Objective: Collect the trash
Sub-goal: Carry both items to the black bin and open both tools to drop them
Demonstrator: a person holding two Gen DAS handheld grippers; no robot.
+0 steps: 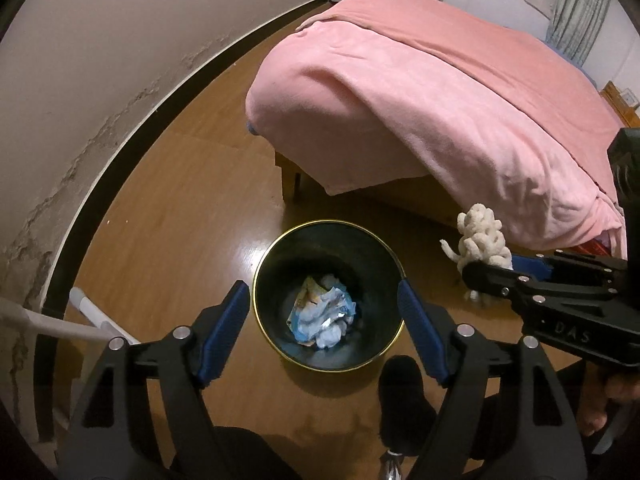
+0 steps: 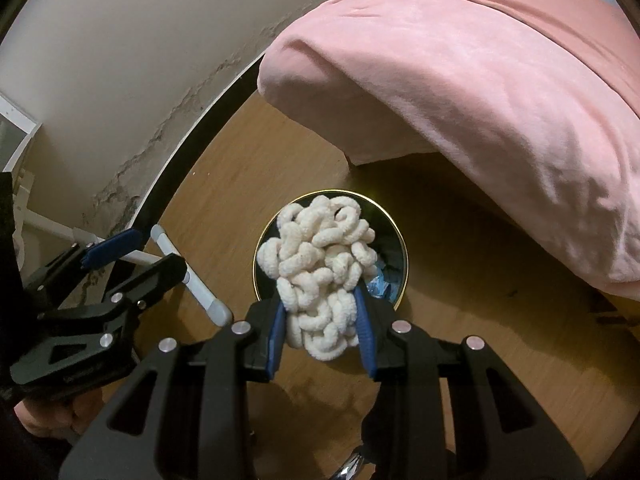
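A dark round bin (image 1: 276, 264) with a gold rim stands on the wooden floor; a crumpled blue and white wrapper (image 1: 322, 318) lies at its bottom. My left gripper (image 1: 324, 300) hovers over the bin, open, with nothing between its blue pads. My right gripper (image 2: 322, 310) is shut on a cream fuzzy bundle of loops (image 2: 320, 256), held above the bin (image 2: 394, 236). Seen from the left wrist, the right gripper (image 1: 488, 276) and the bundle (image 1: 480, 240) are to the right of the bin. The left gripper (image 2: 132, 252) shows at the left of the right wrist view.
A bed under a pink blanket (image 1: 420, 100) stands close behind the bin, its wooden leg (image 1: 290, 180) nearby. A wall with a dark skirting board (image 1: 120, 168) curves along the left. A white tube frame (image 2: 188, 276) rests on the floor left of the bin.
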